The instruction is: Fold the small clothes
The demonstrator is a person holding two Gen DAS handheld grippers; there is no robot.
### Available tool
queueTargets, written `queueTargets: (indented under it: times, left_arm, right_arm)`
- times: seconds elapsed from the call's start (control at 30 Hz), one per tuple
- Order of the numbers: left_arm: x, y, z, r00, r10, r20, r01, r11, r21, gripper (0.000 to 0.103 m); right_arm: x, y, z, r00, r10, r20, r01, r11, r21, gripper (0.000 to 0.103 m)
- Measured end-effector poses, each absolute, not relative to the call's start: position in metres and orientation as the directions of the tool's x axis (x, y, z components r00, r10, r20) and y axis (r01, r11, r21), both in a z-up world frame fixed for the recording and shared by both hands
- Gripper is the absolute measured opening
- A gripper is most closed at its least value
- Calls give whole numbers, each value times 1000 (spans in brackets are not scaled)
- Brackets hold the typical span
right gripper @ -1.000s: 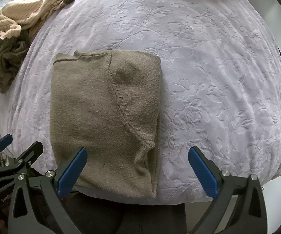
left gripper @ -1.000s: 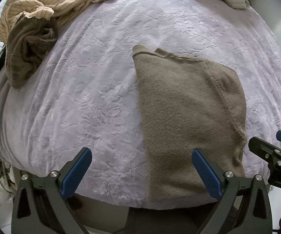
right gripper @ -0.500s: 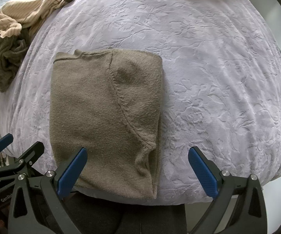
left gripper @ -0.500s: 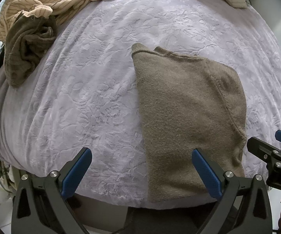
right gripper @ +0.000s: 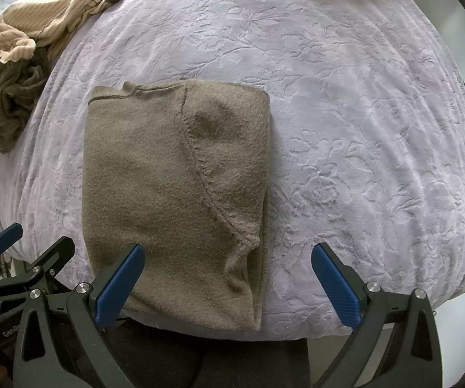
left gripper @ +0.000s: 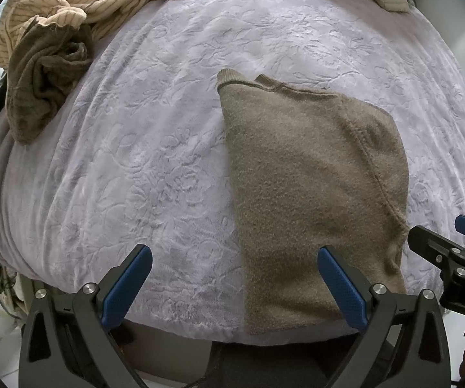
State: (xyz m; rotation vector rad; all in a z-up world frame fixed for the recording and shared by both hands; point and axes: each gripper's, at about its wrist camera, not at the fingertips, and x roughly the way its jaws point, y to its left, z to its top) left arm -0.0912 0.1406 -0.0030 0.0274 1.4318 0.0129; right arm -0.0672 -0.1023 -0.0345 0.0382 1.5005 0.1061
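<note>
Almost nothing has shifted since the earlier frames: both tongs hold their hover at the near edge of the lilac bedspread (right gripper: 345,103). Left tongs (left gripper: 232,283): blue pads spread wide, nothing between them. Right tongs (right gripper: 227,279): likewise released and empty. Folded brown sweater (right gripper: 174,194) lies flat ahead, overlapping the left tongs' right pad and the right tongs' left pad. Crumpled striped garment (left gripper: 80,3) and dark garment (left gripper: 41,77) sit far ahead-left of both tongs.
</note>
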Motion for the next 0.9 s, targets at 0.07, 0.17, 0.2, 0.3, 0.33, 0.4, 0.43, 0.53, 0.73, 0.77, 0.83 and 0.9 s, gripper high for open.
queueTargets:
  times: [0.07, 0.17, 0.2, 0.3, 0.33, 0.4, 0.43, 0.53, 0.73, 0.77, 0.83, 0.9]
  left_arm:
    - [-91, 141, -3, 139, 25, -990, 7, 1000, 26, 102]
    - [-91, 141, -3, 139, 25, -990, 8, 1000, 27, 102]
    - [-91, 141, -3, 138, 26, -990, 7, 1000, 27, 102]
    - [-91, 141, -2, 140, 25, -990, 8, 1000, 26, 102]
    - [-91, 141, -2, 141, 26, -990, 9, 1000, 28, 102]
    - [-91, 142, -3, 139, 23, -990, 9, 1000, 24, 102]
    - [-91, 142, -3, 138, 22, -990, 9, 1000, 24, 102]
    - [-91, 142, -3, 137, 24, -990, 6, 1000, 25, 102]
    - [-94, 141, -2, 134, 26, -991, -1, 1000, 26, 102]
    - [-94, 141, -2, 134, 25, -991, -2, 1000, 25, 102]
    - [-94, 141, -2, 132, 28, -991, 0, 1000, 29, 102]
    - [-95, 140, -2, 132, 30, -991, -4, 1000, 29, 102]
  right_arm:
    - [-68, -101, -34, 67, 93, -993, -49, 995, 89, 103]
    - [-67, -100, -34, 69, 91, -993, -53, 995, 87, 103]
    - [-67, -100, -34, 69, 90, -994, -53, 995, 87, 103]
    - [-67, -100, -34, 69, 91, -993, -53, 995, 87, 103]
    - [-67, -100, -34, 69, 91, -994, -53, 995, 87, 103]
    - [-68, -99, -34, 69, 90, -994, -54, 995, 87, 103]
    - [-68, -99, -34, 68, 90, -994, -54, 995, 86, 103]
    - [-69, -98, -35, 66, 89, -994, -56, 995, 85, 103]
    - [-69, -99, -35, 65, 87, -994, -60, 995, 83, 103]
    - [-69, -99, -35, 64, 86, -994, -61, 995, 82, 103]
    - [-68, -99, -34, 64, 86, -994, -60, 995, 82, 103]
    - [-69, -99, -34, 65, 86, -994, -59, 995, 82, 103]
